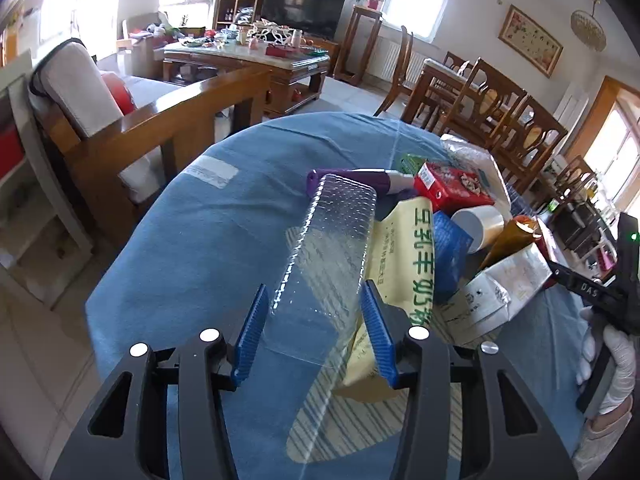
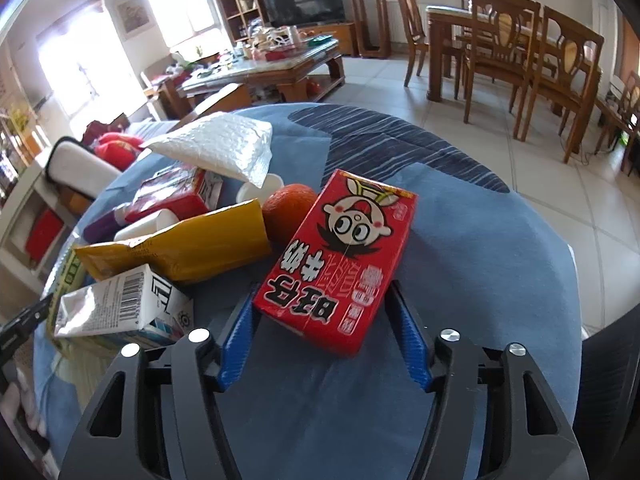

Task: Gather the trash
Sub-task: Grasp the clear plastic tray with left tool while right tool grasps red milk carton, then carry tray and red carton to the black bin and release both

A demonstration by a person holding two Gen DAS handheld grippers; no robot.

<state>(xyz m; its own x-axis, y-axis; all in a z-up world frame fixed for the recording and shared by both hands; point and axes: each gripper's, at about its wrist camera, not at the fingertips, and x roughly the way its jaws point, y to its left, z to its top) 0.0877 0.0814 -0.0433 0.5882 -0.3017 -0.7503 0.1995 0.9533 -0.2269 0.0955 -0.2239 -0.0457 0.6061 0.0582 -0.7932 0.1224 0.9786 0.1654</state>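
A clear ribbed plastic bottle [image 1: 332,248] lies on the blue cloth and runs away from me between the blue pads of my left gripper [image 1: 312,292]. Both pads sit against its sides near its close end. In the right wrist view a red milk carton [image 2: 340,260] with a cartoon face lies flat. My right gripper [image 2: 323,285] has closed on its near end, one pad tip against each long edge. An orange [image 2: 286,212] touches the carton's far left side.
Piled between the two grippers are a yellow bag [image 2: 180,248], a white carton with a barcode [image 2: 120,308], a red box [image 1: 448,188], a purple tube [image 1: 352,180] and a bubble mailer [image 2: 224,148]. A gloved hand [image 1: 612,360] holds the other gripper at the right edge. A wooden sofa arm [image 1: 168,116] stands beyond the table's left edge.
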